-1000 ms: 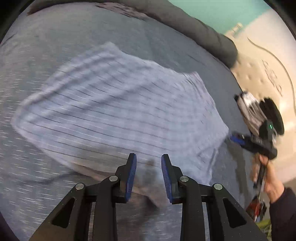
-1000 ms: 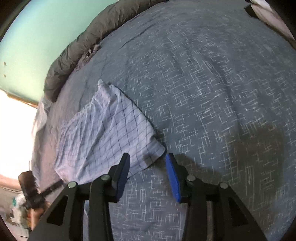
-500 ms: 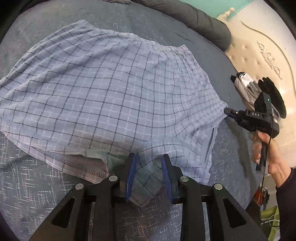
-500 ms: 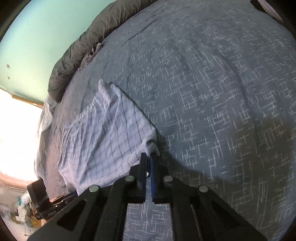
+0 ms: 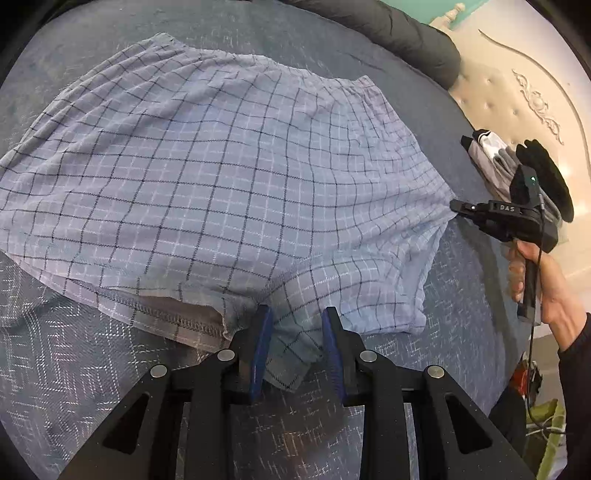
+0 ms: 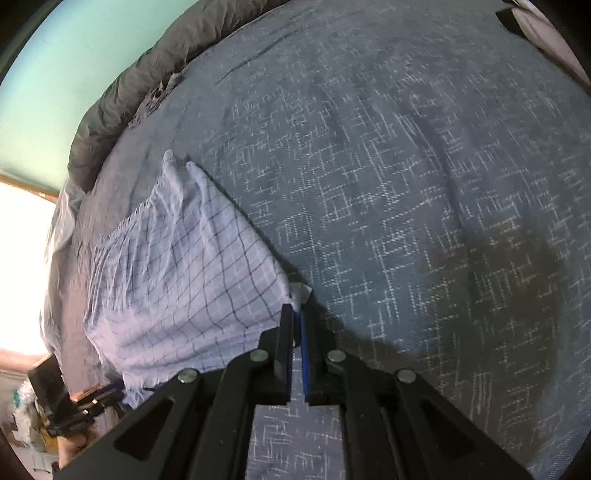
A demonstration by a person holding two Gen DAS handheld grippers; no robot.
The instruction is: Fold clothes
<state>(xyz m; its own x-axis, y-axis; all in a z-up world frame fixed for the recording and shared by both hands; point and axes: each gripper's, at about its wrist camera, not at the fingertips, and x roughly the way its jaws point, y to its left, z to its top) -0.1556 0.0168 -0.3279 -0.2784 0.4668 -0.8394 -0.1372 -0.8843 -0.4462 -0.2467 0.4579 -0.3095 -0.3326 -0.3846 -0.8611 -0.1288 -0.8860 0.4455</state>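
From the left wrist view, the checked shorts (image 5: 229, 177) lie spread on the blue patterned bedspread (image 5: 74, 369), waistband away toward the dark rolled duvet (image 5: 399, 33), hems toward the camera. The left gripper (image 5: 295, 347) has its blue pads apart, one on each side of a tongue of fabric at the crotch, and I see no pinch on it. Off to the right a hand (image 5: 535, 273) holds the right gripper (image 5: 458, 207), its tip meeting the outer corner of the leg hem; a small stack of grey and black clothes (image 5: 517, 162) sits behind it near the cream headboard (image 5: 517, 92). From the right wrist view, the right gripper (image 6: 296, 321) has its fingers drawn together on that corner of the shorts (image 6: 177, 273), a little nub of cloth poking out past the tips, and the fabric runs in ridges from the grip. If I read it as readying a fold, the left pads ought to close fully on the fabric between them and take both layers, since a one-layer grab would let the underside trail. Both grippers would do best lifting together and low, keeping the cloth taut between them so the edge lands straight.
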